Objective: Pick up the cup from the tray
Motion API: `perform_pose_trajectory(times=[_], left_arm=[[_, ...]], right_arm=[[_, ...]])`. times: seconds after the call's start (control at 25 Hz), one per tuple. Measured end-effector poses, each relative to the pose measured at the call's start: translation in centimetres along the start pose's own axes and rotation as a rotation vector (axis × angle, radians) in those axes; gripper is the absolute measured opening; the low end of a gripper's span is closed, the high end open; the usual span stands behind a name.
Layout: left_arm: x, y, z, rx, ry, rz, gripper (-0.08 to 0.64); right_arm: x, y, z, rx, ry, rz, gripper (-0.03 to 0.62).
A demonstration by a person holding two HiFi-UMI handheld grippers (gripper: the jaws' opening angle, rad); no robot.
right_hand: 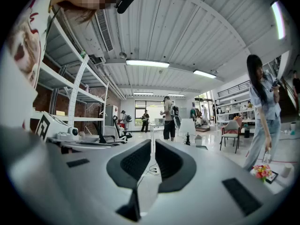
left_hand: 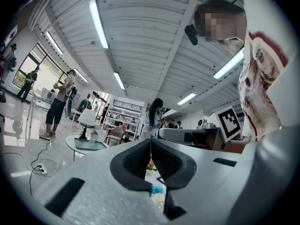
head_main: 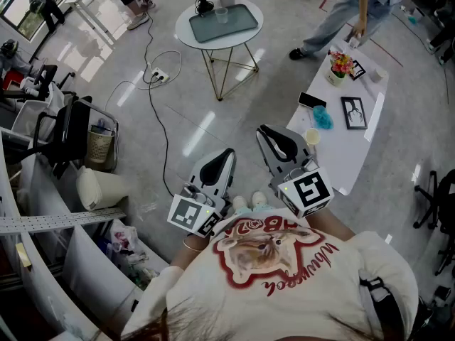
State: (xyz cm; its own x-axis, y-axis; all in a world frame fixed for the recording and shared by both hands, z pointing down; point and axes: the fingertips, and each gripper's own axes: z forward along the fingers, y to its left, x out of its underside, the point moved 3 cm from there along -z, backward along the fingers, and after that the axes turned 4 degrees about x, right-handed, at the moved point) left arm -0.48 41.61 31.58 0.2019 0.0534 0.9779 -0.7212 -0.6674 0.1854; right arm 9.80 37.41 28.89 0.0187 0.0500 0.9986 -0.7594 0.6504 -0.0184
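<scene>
A clear cup (head_main: pixel 222 14) stands on a grey tray (head_main: pixel 234 25) on the round white table (head_main: pixel 186 35) at the top of the head view. Both grippers are held close to my chest, far from that table. My left gripper (head_main: pixel 227 153) is shut with nothing between its jaws. My right gripper (head_main: pixel 266 131) is also shut and empty, beside the long white table. In the left gripper view the jaws (left_hand: pixel 151 141) meet, and the tray (left_hand: pixel 90 145) with the cup (left_hand: pixel 92 138) shows small at the far left. The right gripper view shows its jaws (right_hand: pixel 153 142) closed on nothing.
A long white table (head_main: pixel 355 137) at the right carries a flower pot (head_main: pixel 340 66), a phone (head_main: pixel 311 100), a picture frame (head_main: pixel 353 112) and a small cup (head_main: pixel 311 135). A person (head_main: pixel 348 13) stands behind it. A cable and power strip (head_main: pixel 158 75) lie on the floor; a black chair (head_main: pixel 67 130) stands left.
</scene>
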Motion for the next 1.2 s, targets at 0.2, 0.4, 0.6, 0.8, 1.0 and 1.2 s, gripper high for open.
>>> perform_pose_trajectory(times=[0.2,0.4,0.6,0.8,1.0,1.2], left_arm=[[0.3,0.1,0.1,-0.007,0.001,-0.013,0.015],[0.5,0.1,0.0,-0.005,0.008,-0.007,0.015],[0.0,-0.1,0.4,-0.007,0.004,-0.031,0.015],[0.3,0.3,0.8,-0.015,-0.004,-0.018,0.015],[0.5,0.2,1.8,-0.021,-0.002,-0.008,0.015],[0.5,-0.2,3.0,-0.029,-0.003,-0.013,0.015]], right_arm=[[-0.2,-0.2,0.1,-0.001,0.004,-0.014,0.049],[-0.1,-0.1,0.1,-0.004,0.005,-0.012,0.049],[0.0,-0.3,0.1,0.002,-0.007,0.003,0.049],[-0.5,-0.6,0.0,0.002,-0.019,0.014,0.049],[-0.2,-2.1,0.0,0.017,-0.007,0.011,0.049],[0.3,-3.2,0.1,0.005,0.010,0.004,0.049]])
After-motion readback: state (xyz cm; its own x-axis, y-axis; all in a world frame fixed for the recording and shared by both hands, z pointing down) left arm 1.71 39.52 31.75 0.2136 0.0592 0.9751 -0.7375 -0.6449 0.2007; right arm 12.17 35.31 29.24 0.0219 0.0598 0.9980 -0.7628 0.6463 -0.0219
